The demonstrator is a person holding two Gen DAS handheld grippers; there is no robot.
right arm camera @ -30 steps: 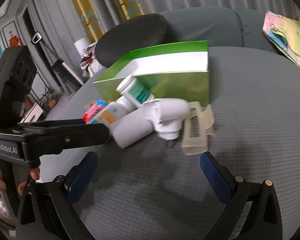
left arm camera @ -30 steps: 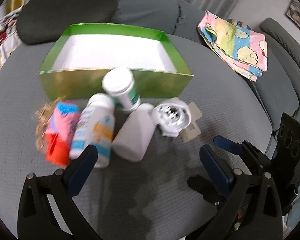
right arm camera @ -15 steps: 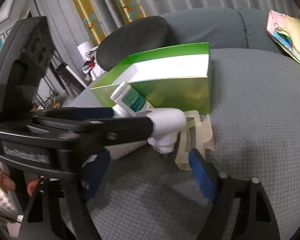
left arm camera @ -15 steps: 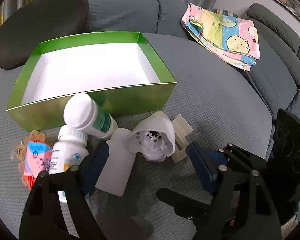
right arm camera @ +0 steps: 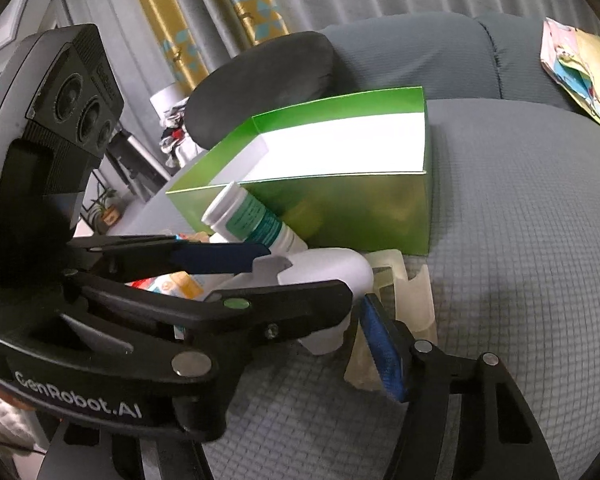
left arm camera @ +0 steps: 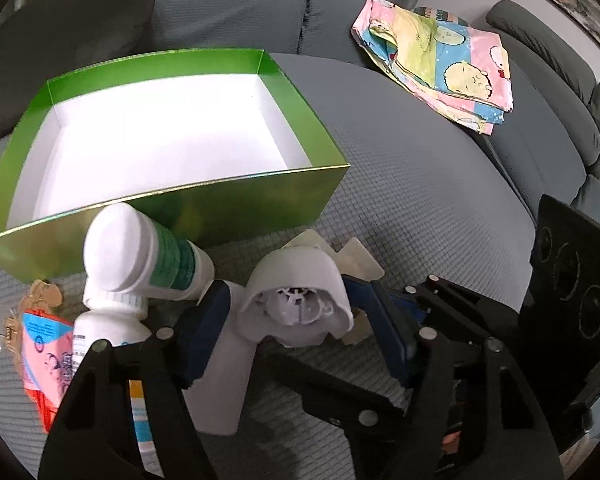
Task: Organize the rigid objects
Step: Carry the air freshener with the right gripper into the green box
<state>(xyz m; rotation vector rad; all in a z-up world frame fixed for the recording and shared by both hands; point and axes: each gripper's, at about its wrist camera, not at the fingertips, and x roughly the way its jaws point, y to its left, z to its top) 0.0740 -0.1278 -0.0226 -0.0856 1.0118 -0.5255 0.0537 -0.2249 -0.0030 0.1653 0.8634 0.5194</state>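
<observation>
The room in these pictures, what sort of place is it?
Probably a home living room. The things lie on a grey sofa with a dark cushion and a folded cartoon-print cloth; gold curtains hang behind.

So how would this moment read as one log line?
left tool: closing around white cap | right tool: open, beside it | green box: empty

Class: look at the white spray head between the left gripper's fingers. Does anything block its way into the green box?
Only the green box's own near wall, which the white spray head must be lifted over. The green-labelled bottle leans on that wall further left, off the direct line.
</observation>
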